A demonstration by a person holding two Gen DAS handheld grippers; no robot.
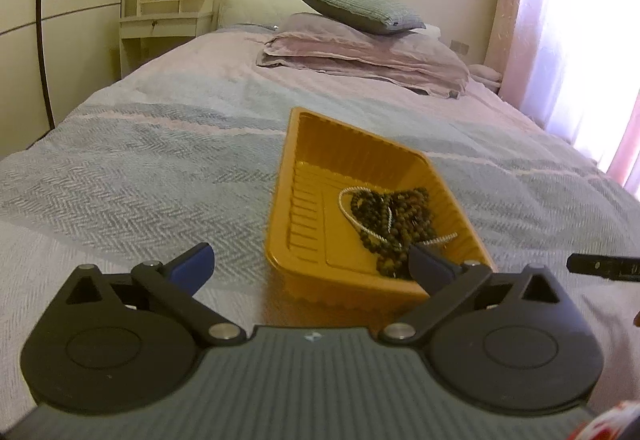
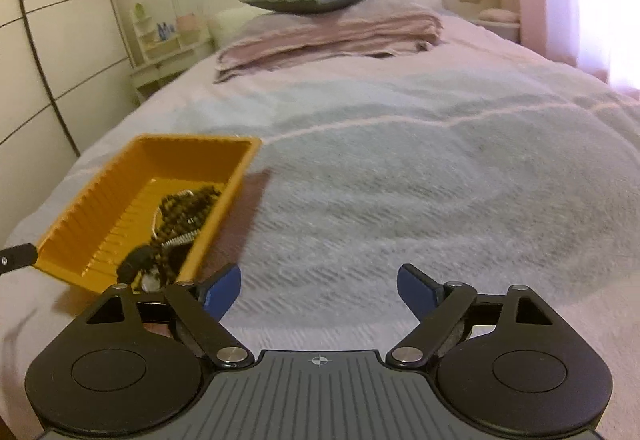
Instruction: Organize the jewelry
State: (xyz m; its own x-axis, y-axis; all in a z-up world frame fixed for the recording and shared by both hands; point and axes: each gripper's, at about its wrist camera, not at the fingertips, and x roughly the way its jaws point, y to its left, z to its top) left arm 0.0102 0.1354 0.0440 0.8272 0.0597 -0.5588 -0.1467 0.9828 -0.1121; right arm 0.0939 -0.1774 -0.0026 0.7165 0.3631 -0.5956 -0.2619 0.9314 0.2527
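An orange plastic tray (image 1: 304,175) lies on the bed, and a heap of dark bead strings with a white cord (image 1: 392,220) rests inside it. My left gripper (image 1: 308,264) stands wide open at the tray's near end, the right pad over the tray's near corner and the left pad outside it, gripping nothing. In the right wrist view the same tray (image 2: 120,175) sits at the left with the beads (image 2: 180,211) in it. My right gripper (image 2: 318,290) is open over bare bedspread, to the right of the tray, with nothing between its pads.
A grey and pink herringbone bedspread (image 1: 160,159) covers the bed. A folded pink blanket (image 1: 360,51) and a grey-green pillow (image 1: 360,9) lie at the far end. A cream vanity with a mirror (image 1: 172,7) stands at the back left, a curtained window (image 1: 580,39) at the right.
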